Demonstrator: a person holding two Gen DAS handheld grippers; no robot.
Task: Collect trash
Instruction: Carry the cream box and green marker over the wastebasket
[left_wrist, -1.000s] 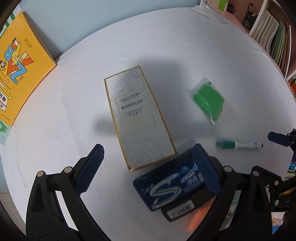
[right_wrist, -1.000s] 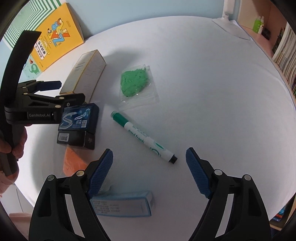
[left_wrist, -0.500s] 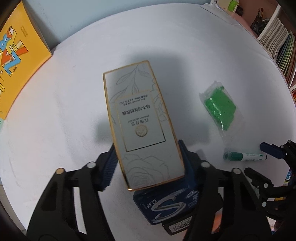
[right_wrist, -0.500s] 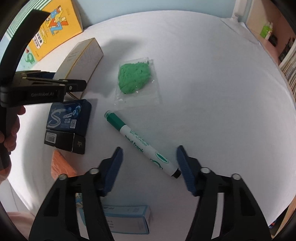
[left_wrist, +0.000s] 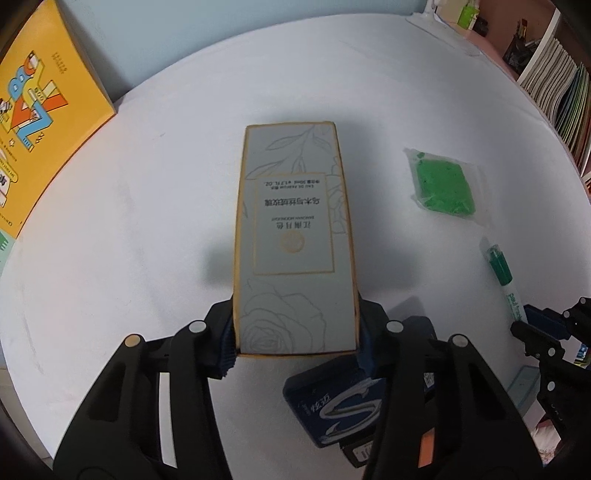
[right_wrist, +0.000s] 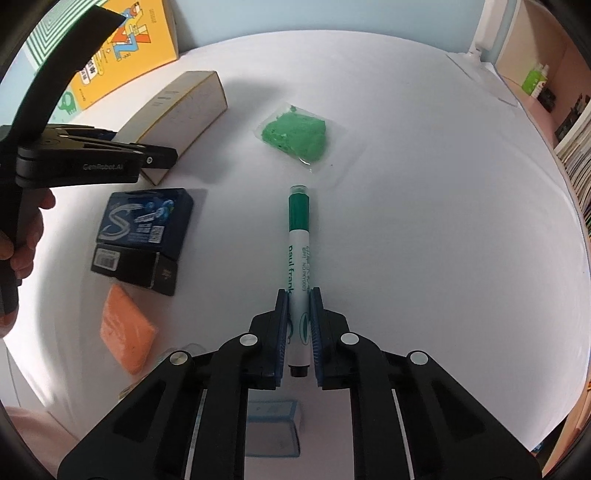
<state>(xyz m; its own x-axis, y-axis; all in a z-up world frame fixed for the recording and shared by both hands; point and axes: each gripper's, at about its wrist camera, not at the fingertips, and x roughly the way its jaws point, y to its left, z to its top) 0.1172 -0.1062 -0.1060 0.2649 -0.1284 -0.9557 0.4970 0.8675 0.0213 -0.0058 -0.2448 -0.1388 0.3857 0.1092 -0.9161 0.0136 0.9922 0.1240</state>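
- Pale floral perfume box (left_wrist: 295, 236), gold-edged, clamped at its near end by the left gripper (left_wrist: 297, 345) above the white table (left_wrist: 147, 221).
- Green marker (right_wrist: 298, 258) pinched in the right gripper (right_wrist: 298, 325).
- Risk: the long box levers out of an end-only grip.
- Gum pack (right_wrist: 146, 218) sits just beside.

Round white table (left_wrist: 155, 236) fills most of both views, lit evenly with soft shadows. Pale blue wall (left_wrist: 155, 40) behind it, with a yellow illustrated book (left_wrist: 40, 96) at the table's far-left edge. Shelving with upright books (left_wrist: 554, 85) stands at right.
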